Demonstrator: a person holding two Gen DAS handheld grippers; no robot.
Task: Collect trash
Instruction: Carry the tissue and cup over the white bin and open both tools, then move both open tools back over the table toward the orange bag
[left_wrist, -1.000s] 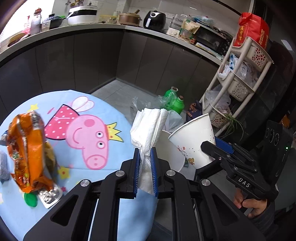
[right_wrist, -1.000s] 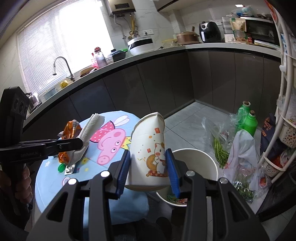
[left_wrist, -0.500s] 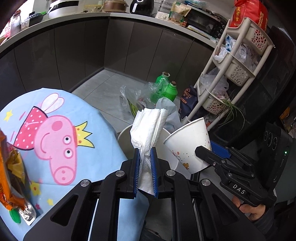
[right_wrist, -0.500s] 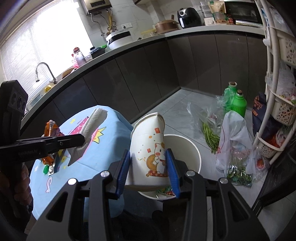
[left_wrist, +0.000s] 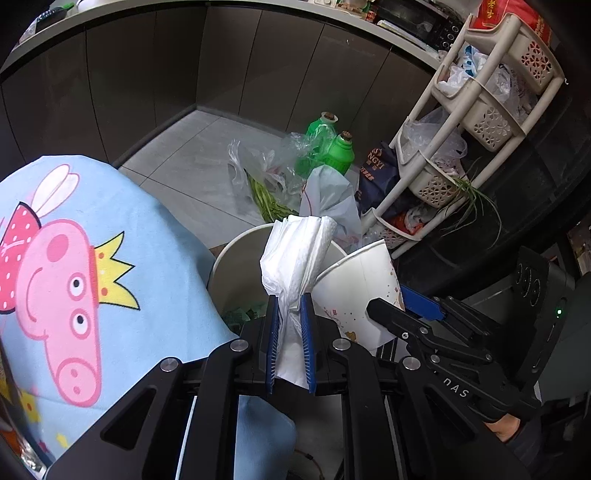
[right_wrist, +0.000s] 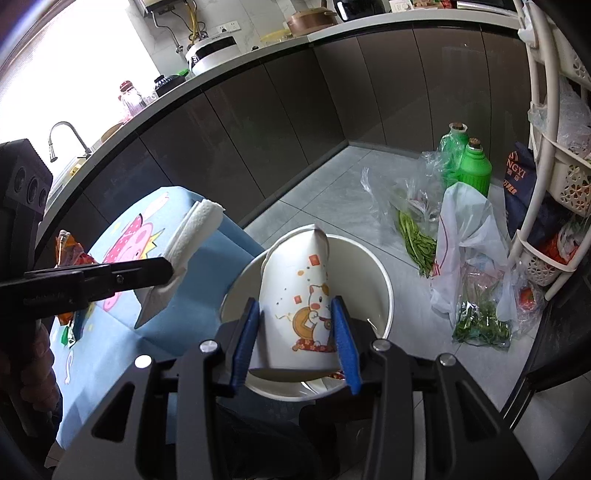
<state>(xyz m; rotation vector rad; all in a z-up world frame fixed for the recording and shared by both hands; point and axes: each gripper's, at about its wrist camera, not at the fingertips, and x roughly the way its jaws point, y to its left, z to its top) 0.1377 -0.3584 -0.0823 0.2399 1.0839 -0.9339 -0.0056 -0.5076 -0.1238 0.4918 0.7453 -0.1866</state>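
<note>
2 grippers carry trash above a white bin (left_wrist: 236, 266).
Left wrist view: the left gripper (left_wrist: 290, 328) pinches a white tissue (left_wrist: 295, 254) over the bin. Right wrist view: the right gripper (right_wrist: 295, 332) squeezes a paper cup (right_wrist: 299, 291) above the opening.

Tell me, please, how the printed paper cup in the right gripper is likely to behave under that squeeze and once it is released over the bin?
The paper cup looks thin-walled and easily crushed: its rim is pinched to a point between the right gripper's pads. It is probably very light and should drop freely into the white bin below. Being tapered, it would likely tip or roll if it landed outside.
</note>
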